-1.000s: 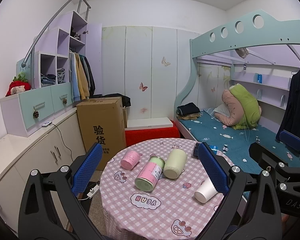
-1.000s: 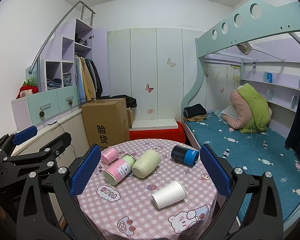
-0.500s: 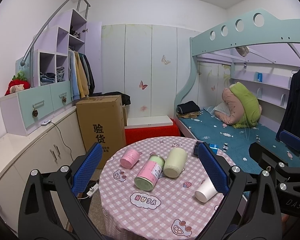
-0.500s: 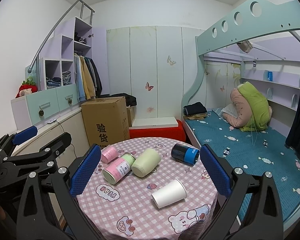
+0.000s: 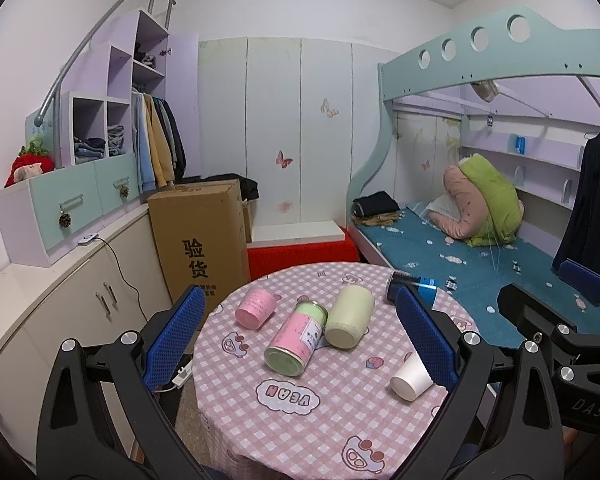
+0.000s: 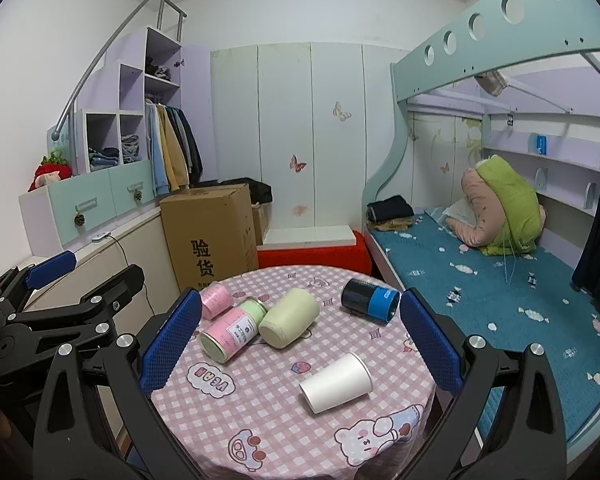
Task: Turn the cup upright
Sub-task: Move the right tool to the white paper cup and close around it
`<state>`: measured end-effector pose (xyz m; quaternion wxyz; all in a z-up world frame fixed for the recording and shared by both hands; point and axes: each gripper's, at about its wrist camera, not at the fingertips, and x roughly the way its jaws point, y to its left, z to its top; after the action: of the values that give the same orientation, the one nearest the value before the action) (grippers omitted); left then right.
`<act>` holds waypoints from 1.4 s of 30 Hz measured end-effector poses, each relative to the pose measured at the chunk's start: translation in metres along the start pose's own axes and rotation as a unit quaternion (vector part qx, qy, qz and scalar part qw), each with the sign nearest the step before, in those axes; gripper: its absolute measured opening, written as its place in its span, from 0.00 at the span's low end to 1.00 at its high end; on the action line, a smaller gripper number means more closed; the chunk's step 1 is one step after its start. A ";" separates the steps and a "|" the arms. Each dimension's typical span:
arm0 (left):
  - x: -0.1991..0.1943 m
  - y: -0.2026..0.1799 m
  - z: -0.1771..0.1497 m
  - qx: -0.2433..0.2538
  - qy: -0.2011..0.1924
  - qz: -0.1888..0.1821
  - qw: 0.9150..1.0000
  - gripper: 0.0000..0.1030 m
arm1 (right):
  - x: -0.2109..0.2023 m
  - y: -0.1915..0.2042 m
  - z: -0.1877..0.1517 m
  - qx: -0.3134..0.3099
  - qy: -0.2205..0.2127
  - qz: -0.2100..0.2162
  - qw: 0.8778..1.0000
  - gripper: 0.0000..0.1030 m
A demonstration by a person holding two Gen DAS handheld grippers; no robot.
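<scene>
A white paper cup (image 6: 335, 377) lies on its side on the round table with the pink checked cloth (image 6: 284, 416), mouth to the right. In the left wrist view the white paper cup (image 5: 412, 375) is partly behind the right finger. My right gripper (image 6: 300, 340) is open and empty, held above the table's near side with the cup between and below its fingers. My left gripper (image 5: 300, 334) is open and empty, to the left of the right one.
Also lying on the table are a pink cup (image 6: 216, 301), a pink and green can (image 6: 233, 330), a pale green cup (image 6: 289, 318) and a dark blue can (image 6: 370, 306). A cardboard box (image 6: 210, 242) stands behind, a bed (image 6: 480, 272) to the right, cabinets (image 5: 60, 292) to the left.
Both grippers have risen slightly and the table sits a little lower in both views. Nothing on the table has moved.
</scene>
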<state>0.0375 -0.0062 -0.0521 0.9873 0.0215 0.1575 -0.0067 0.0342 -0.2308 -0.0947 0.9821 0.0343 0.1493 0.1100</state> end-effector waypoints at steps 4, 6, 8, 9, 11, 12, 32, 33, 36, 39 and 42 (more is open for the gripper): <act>0.014 -0.004 -0.001 0.000 0.024 -0.007 1.000 0.94 | 0.010 -0.007 -0.001 0.004 0.015 -0.004 1.000 0.93; 0.021 -0.007 -0.001 0.001 0.034 -0.013 0.999 0.94 | 0.017 -0.012 -0.002 0.008 0.023 -0.006 1.000 0.93; 0.031 -0.010 -0.002 0.004 0.047 -0.018 0.999 0.94 | 0.024 -0.017 -0.004 0.011 0.032 -0.009 0.999 0.93; 0.035 -0.012 -0.004 0.006 0.054 -0.019 0.998 0.94 | 0.028 -0.021 -0.005 0.013 0.036 -0.012 0.999 0.93; 0.046 -0.017 -0.005 0.009 0.067 -0.023 0.997 0.94 | 0.036 -0.028 -0.006 0.018 0.045 -0.015 0.999 0.93; 0.053 -0.019 -0.006 0.008 0.077 -0.026 0.997 0.94 | 0.041 -0.032 -0.006 0.018 0.050 -0.017 0.998 0.93; 0.168 -0.079 -0.033 0.049 0.222 -0.096 0.969 0.94 | 0.105 -0.113 -0.029 0.063 0.120 -0.083 0.987 0.93; 0.172 -0.086 -0.038 0.058 0.234 -0.107 0.965 0.94 | 0.106 -0.117 -0.032 0.066 0.123 -0.087 0.986 0.93; 0.183 -0.106 -0.054 0.088 0.263 -0.140 0.951 0.94 | 0.111 -0.131 -0.042 0.080 0.138 -0.099 0.982 0.93; 0.190 -0.123 -0.071 0.107 0.282 -0.149 0.942 0.94 | 0.116 -0.139 -0.053 0.089 0.154 -0.104 0.979 0.93; 0.199 -0.135 -0.084 0.114 0.302 -0.164 0.932 0.94 | 0.122 -0.142 -0.062 0.097 0.167 -0.102 0.976 0.93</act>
<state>0.1979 -0.1382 -0.1991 0.8693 0.1092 0.4473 -0.1795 0.1582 -0.3396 -0.2026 0.9415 0.0950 0.3234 -0.0017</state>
